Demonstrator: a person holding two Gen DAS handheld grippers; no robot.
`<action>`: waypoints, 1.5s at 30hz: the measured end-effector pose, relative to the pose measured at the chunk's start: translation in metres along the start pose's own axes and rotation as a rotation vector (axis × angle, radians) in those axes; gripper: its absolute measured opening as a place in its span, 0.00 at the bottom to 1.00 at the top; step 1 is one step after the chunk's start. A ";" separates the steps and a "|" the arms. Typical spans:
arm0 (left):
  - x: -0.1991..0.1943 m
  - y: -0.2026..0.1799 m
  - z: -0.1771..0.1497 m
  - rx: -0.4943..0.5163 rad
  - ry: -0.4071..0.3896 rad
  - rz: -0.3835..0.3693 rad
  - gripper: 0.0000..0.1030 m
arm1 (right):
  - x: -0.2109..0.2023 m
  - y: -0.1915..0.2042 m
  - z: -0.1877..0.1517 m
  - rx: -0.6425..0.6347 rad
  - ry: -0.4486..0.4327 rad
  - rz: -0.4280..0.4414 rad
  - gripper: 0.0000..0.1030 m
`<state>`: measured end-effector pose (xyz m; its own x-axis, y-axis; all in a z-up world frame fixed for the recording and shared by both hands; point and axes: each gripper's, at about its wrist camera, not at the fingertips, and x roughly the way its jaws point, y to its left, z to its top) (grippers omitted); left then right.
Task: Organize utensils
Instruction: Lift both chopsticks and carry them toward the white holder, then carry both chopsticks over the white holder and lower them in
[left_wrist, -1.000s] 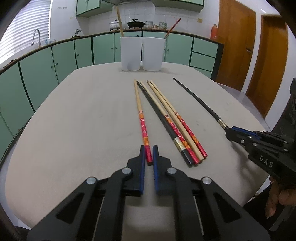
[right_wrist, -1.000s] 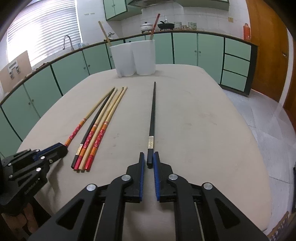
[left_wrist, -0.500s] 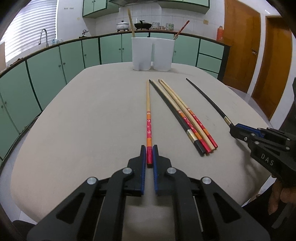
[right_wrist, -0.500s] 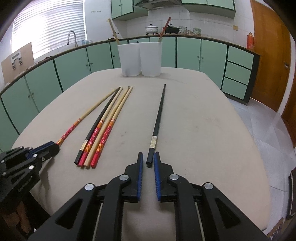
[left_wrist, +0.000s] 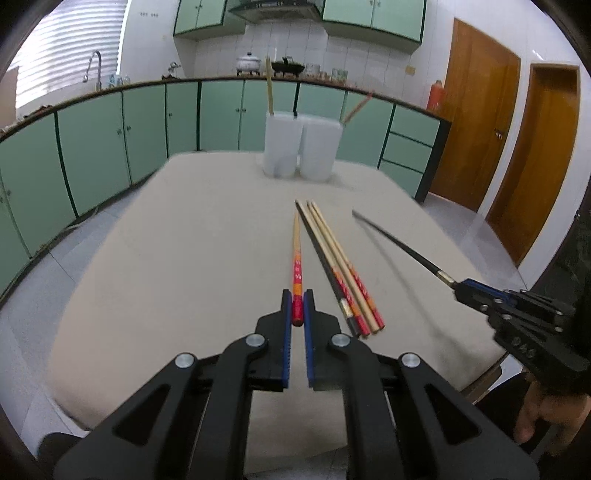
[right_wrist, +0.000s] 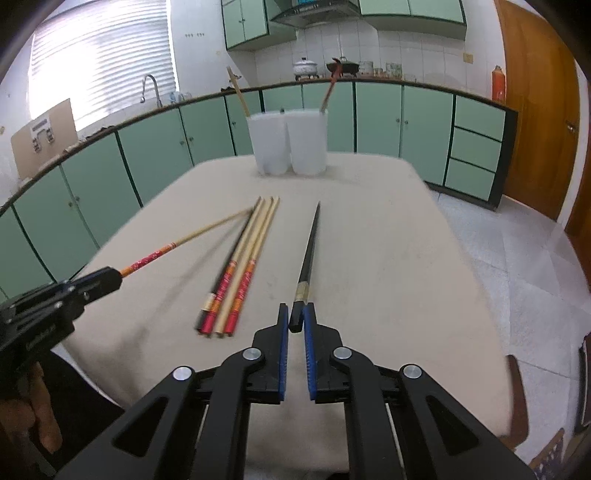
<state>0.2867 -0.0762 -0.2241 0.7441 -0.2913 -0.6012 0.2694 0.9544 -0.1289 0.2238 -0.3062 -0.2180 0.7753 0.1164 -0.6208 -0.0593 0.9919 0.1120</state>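
Chopsticks: we have two clamped, one per gripper. Our left gripper (left_wrist: 297, 295) is pinched on the red end of a red-handled chopstick (left_wrist: 296, 254), pale tip pointing toward the far end of the table (left_wrist: 177, 258) and raised off it. Our right gripper (right_wrist: 295, 310) is pinched on the butt of a black chopstick (right_wrist: 308, 254), its jaws closing that last bit on it, tip aimed at the holders and likewise off the table. In the right view the left gripper shows at the lower left with its stick angled across toward the bundle; in the left view the right gripper shows at the right edge with the black stick. Between our two sticks, a bundle of four chopsticks (left_wrist: 340, 269) lies flat on the table, side by side and touching: one black, three pale with red ends, ends toward us. At the far end stand two white holders (right_wrist: 288, 144), touching each other, each with at least one chopstick upright or leaning inside. Both views are motion-blurred at the edges.
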 end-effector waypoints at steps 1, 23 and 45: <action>-0.005 0.001 0.003 -0.002 -0.006 0.001 0.05 | -0.009 0.001 0.006 -0.006 0.001 0.004 0.08; -0.046 0.019 0.106 0.064 0.011 -0.052 0.05 | -0.044 0.011 0.159 -0.143 0.038 0.096 0.07; -0.033 0.022 0.093 0.011 0.018 -0.049 0.05 | -0.006 -0.013 -0.074 0.062 0.225 0.022 0.20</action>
<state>0.3251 -0.0520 -0.1333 0.7191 -0.3360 -0.6083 0.3120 0.9383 -0.1494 0.1730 -0.3162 -0.2735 0.6141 0.1535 -0.7742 -0.0308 0.9848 0.1709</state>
